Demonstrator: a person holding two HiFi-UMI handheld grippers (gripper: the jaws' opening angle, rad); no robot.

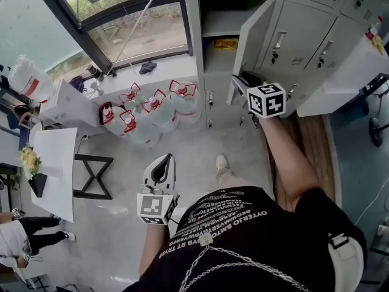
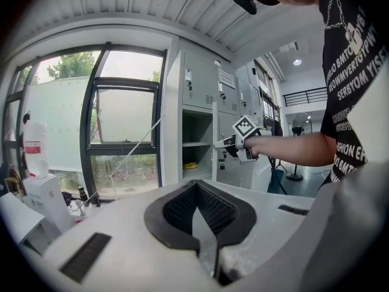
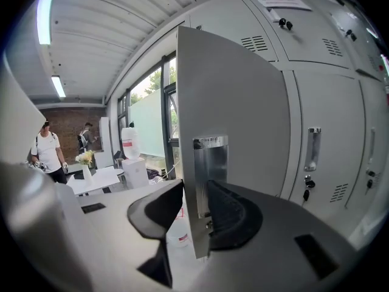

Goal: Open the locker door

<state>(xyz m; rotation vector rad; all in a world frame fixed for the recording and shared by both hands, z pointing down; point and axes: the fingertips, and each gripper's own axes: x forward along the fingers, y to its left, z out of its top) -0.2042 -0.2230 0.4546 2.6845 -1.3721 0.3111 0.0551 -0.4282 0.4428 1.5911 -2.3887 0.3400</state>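
Our right gripper (image 3: 196, 193) has its fingers (image 3: 230, 215) clamped on the tall grey metal locker door (image 3: 234, 96), with the free edge between them (it's already ajar). We'd pull along the hinge arc, keeping the grip steady. The left gripper (image 2: 196, 187) has its fingers together and is empty.

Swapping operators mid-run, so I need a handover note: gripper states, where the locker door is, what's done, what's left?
Left gripper: shut, empty, held near the person's body, away from the lockers.
Right gripper: jaws closed on the free edge of the locker door, at its metal handle plate.
Door: swung partway out. The compartment behind it shows, with a yellow item on its lower shelf.
Done: door is unlatched and partly open.
Left: probably swing it wider, then release.
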